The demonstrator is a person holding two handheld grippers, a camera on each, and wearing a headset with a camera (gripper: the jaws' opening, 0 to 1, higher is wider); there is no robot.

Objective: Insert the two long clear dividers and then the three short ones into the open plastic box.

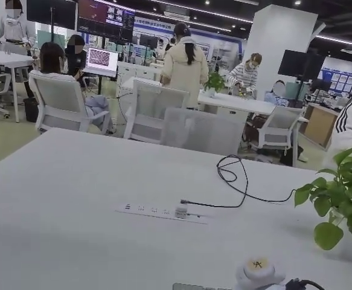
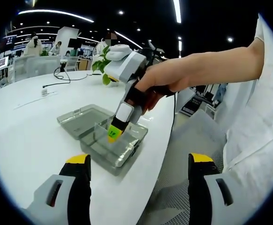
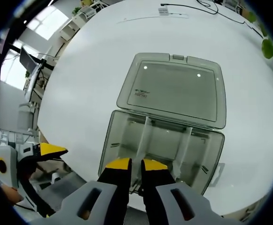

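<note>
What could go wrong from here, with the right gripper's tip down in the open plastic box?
1. The open plastic box lies close to the edge of the table; a push from the right gripper might slide it off.
2. The left gripper hangs open, apart from the box, so nothing steadies it.
3. The clear dividers standing inside are hard to see and might get knocked loose.

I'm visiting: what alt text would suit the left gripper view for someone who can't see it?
A person's hand holds the right hand-held gripper with its yellow tip lowered into an open clear plastic box near the edge of a white table. The left hand-held gripper shows its jaws wide apart at the bottom.
</note>
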